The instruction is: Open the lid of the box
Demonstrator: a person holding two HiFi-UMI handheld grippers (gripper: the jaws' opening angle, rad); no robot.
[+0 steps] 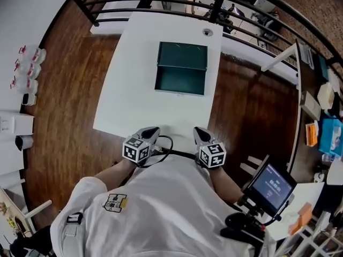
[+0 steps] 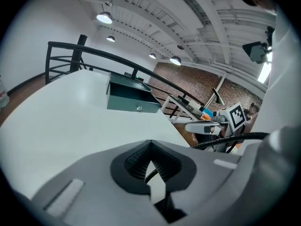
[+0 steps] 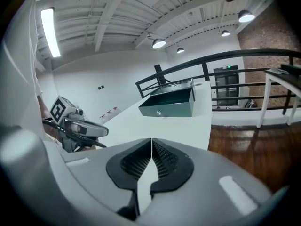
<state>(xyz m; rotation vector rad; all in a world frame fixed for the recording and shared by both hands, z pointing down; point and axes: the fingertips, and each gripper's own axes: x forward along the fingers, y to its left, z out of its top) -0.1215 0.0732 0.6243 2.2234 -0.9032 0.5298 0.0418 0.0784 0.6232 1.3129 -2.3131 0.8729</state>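
A dark green box (image 1: pixel 180 68) stands on the far half of the white table (image 1: pixel 134 106), its lid swung up and back so the inside shows. The box also shows in the left gripper view (image 2: pixel 130 98) and in the right gripper view (image 3: pixel 170 102), with a small latch on its front. Both grippers hover at the table's near edge, well short of the box. My left gripper (image 1: pixel 151 132) is shut with nothing in it, its pads touching (image 2: pixel 149 155). My right gripper (image 1: pixel 200 134) is shut and empty too, pads together (image 3: pixel 151 155).
A black railing (image 1: pixel 177 4) runs behind the table. Dark wooden floor surrounds it. A small screen on a stand (image 1: pixel 270 185) sits at my right, and a desk with boxes (image 1: pixel 327 127) lies further right. White objects (image 1: pixel 24 74) line the left wall.
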